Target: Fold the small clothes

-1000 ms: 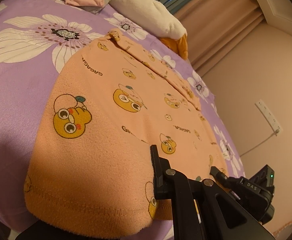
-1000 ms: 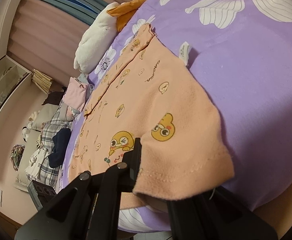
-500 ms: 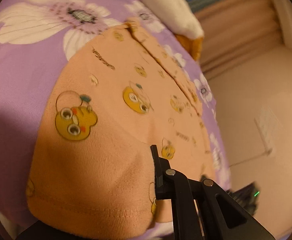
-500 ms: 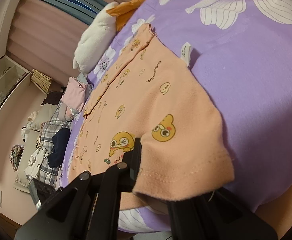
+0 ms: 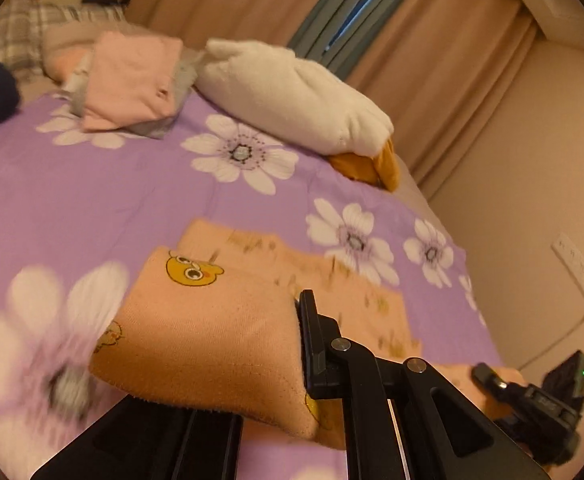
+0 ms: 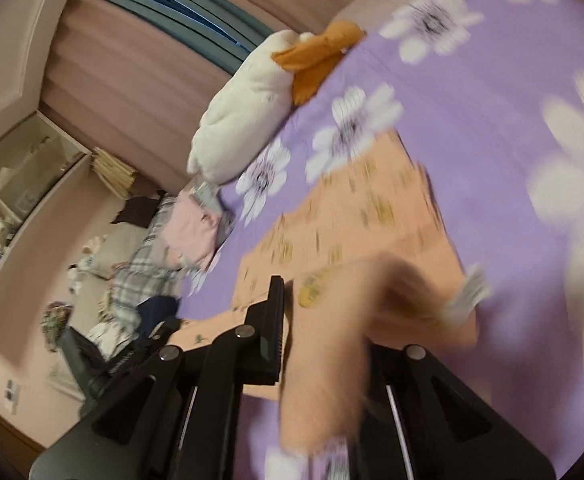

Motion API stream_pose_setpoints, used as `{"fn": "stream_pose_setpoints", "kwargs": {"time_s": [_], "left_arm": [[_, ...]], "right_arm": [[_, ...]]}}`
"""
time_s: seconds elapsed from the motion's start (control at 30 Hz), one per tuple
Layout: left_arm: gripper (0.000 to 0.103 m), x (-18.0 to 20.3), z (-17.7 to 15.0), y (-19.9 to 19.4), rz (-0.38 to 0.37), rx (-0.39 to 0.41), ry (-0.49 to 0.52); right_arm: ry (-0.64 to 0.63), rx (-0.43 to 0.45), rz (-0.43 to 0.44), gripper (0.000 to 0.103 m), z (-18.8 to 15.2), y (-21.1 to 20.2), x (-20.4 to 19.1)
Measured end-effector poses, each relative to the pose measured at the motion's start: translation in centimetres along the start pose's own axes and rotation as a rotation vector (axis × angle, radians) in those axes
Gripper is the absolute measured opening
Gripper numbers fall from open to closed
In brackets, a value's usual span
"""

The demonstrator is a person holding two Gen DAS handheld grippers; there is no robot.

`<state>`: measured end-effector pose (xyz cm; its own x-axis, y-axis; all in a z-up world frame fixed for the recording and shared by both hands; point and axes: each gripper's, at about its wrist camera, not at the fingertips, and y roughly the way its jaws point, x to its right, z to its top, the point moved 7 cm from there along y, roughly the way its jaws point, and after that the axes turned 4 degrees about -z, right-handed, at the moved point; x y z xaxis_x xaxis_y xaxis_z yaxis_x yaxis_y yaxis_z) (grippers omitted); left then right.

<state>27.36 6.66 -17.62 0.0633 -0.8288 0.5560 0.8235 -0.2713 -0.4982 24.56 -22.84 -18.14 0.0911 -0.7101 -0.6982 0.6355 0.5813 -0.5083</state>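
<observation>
Garment (image 5: 219,336) on bedspread (image 5: 91,200), plush toy (image 5: 292,96) behind, folded clothes (image 5: 131,80) probably left of it

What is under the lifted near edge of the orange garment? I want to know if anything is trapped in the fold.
Under the orange garment only the purple floral bedcover shows. The garment's farther part lies on the cover and hides whatever is beneath it.

You have one orange garment (image 5: 219,336) in your two tools (image 5: 292,360) (image 6: 324,344), one white plush duck (image 5: 292,96) and one pink folded piece (image 5: 127,80) on one bed (image 5: 71,192).
</observation>
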Motion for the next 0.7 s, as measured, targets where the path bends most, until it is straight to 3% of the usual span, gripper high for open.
{"fn": "stream_pose_setpoints", "kwargs": {"time_s": [0.03, 0.17, 0.23, 0.3, 0.33, 0.37, 0.43, 0.57, 0.63, 0.7], "left_arm": [[0.008, -0.5, 1.3, 2.2, -0.004, -0.026, -0.01], [0.008, -3.5, 3.8, 11.5, 0.244, -0.132, 0.119], [0.009, -5.2, 2.7, 15.3, 0.305, -0.243, 0.154], [0.009, -7.0, 1.1, 18.2, 0.313, -0.327, 0.149], [0.009, -7.2, 1.2, 18.4, 0.293, -0.3, 0.149], [0.008, -7.3, 1.4, 18.4, 0.27, -0.28, 0.141], [0.008, -7.5, 1.5, 18.3, 0.242, -0.31, 0.114], [0.01, -8.0, 2.0, 17.3, 0.163, -0.414, 0.075], [0.014, -8.7, 2.5, 15.7, 0.183, -0.43, 0.044], [0.044, -9.4, 3.5, 12.5, 0.25, -0.392, 0.049]], "right_arm": [[-0.015, -0.001, -0.015, 0.009, 1.8, 1.6, -0.2], [-0.059, -0.032, -0.162, 0.009, 7.9, 9.8, 1.2], [-0.065, -0.085, -0.231, 0.009, 9.5, 14.1, 3.0], [-0.061, -0.144, -0.332, 0.009, 10.2, 17.8, 5.9], [-0.061, -0.167, -0.377, 0.001, 10.2, 19.0, 7.3], [-0.053, -0.181, -0.394, 0.001, 10.2, 19.8, 8.2], [-0.068, -0.154, -0.335, 0.0, 10.5, 19.8, 8.5], [-0.057, -0.181, -0.316, 0.001, 10.7, 19.4, 8.9], [-0.056, -0.203, -0.315, 0.005, 10.9, 18.7, 8.8], [-0.053, -0.221, -0.314, 0.013, 11.2, 17.8, 8.6]]}}
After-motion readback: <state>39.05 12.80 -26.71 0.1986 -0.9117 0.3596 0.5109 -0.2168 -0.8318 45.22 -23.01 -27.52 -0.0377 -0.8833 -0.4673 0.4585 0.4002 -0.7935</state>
